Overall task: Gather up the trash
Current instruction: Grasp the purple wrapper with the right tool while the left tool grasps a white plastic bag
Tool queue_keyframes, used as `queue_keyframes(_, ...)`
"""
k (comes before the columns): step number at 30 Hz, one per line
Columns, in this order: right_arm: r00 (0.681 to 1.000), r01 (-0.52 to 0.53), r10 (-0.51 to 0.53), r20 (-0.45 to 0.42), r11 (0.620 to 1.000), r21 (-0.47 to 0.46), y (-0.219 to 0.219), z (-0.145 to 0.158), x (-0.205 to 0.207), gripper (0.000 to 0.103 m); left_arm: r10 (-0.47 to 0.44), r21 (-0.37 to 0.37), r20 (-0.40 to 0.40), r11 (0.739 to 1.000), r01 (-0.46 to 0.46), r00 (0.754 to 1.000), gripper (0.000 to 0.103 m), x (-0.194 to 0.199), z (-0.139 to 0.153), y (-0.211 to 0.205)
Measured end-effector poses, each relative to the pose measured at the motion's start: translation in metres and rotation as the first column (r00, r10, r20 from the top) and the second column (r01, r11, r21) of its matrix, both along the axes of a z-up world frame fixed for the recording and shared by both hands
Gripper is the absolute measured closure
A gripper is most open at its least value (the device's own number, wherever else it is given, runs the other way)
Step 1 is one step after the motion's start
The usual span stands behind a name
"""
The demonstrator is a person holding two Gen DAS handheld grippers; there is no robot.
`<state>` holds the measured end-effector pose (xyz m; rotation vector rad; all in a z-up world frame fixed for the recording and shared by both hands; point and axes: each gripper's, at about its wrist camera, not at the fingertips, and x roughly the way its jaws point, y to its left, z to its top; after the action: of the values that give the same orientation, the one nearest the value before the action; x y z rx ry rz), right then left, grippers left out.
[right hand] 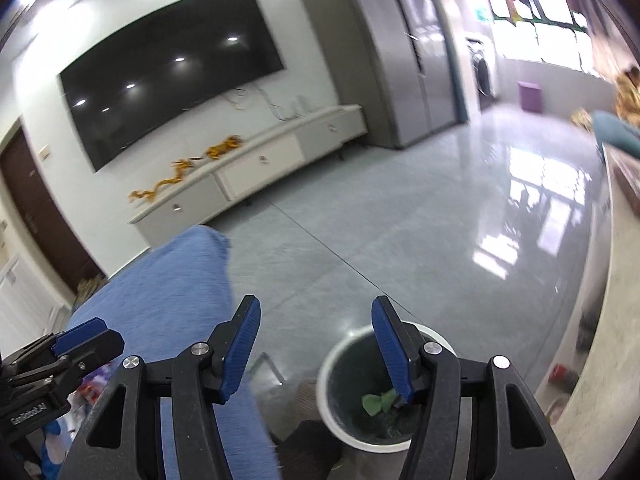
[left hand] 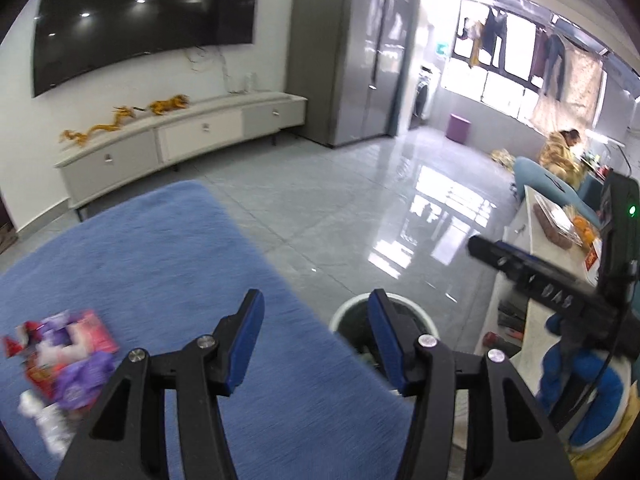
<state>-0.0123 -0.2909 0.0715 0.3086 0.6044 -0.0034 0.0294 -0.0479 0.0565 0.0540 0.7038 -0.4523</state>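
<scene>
We see both grippers, L (left hand: 316, 308) and R (right hand: 316, 314), w/ fingers spread, nothing between them. White bin (right hand: 326, 380) sits on the floor beside the blue rug (left hand: 160, 248); a green scrap (right hand: 376, 402) lies inside. Trash pile (left hand: 60, 360) lies on the rug, well apart from the bin.

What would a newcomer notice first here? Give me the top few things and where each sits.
The big dark TV fills the white wall, above a long low cabinet with golden dragon figures on top. Nearer, a blue rug covers the floor, with a heap of colourful wrappers at its left edge. A white bin stands beside the rug, a green scrap inside; both tools hang open and empty.
</scene>
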Motion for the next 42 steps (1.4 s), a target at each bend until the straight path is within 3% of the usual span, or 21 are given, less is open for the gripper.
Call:
queue_keyframes(6,0.991,-0.125,0.127,0.031,0.991,-0.053,0.054,0.022,-0.001,0.044,0.116,0.01,0.05,0.993,-0.116,0.992,0.051,-0.034,-0.008,0.096)
queue_keyframes(10,0.976,-0.213,0.216,0.027,0.973,-0.088,0.091,0.027,0.004,0.043,0.205,0.011,0.047,0.979,-0.205,0.978,0.051,-0.058,-0.032,0.16)
queue_keyframes(17,0.916,-0.399,0.4,-0.024,0.908,-0.125,0.174,0.013,0.024,0.041,0.282,-0.018,0.014,0.959,-0.281,0.959,0.051,-0.076,-0.065,0.25)
queue_keyframes(21,0.851,-0.526,0.519,-0.084,0.841,-0.129,0.231,-0.007,0.035,0.04,0.274,-0.024,-0.006,0.961,-0.274,0.962,0.05,-0.064,-0.079,0.268)
queue_keyframes(24,0.784,-0.621,0.608,-0.122,0.771,-0.143,0.276,-0.02,0.042,0.036,0.258,-0.019,-0.019,0.966,-0.259,0.966,0.04,-0.054,-0.089,0.265)
queue_keyframes(28,0.716,-0.698,0.68,-0.158,0.7,-0.15,0.316,-0.033,0.051,0.029,0.241,-0.022,-0.025,0.97,-0.241,0.97,0.04,-0.046,-0.096,0.262)
queue_keyframes(32,0.689,-0.722,0.701,-0.185,0.685,-0.094,0.333,-0.052,0.067,0.026,0.229,-0.026,-0.041,0.973,-0.23,0.973,0.04,-0.039,-0.106,0.263)
queue_keyframes(39,0.679,-0.703,0.694,-0.24,0.708,0.059,0.333,-0.087,0.099,0.025,0.176,-0.061,-0.055,0.982,-0.179,0.983,0.041,-0.037,-0.111,0.262)
queue_keyframes(42,0.665,-0.703,0.703,-0.253,0.703,0.106,0.323,-0.095,0.104,0.05,0.137,-0.048,-0.056,0.989,-0.139,0.989,0.045,-0.038,-0.112,0.256)
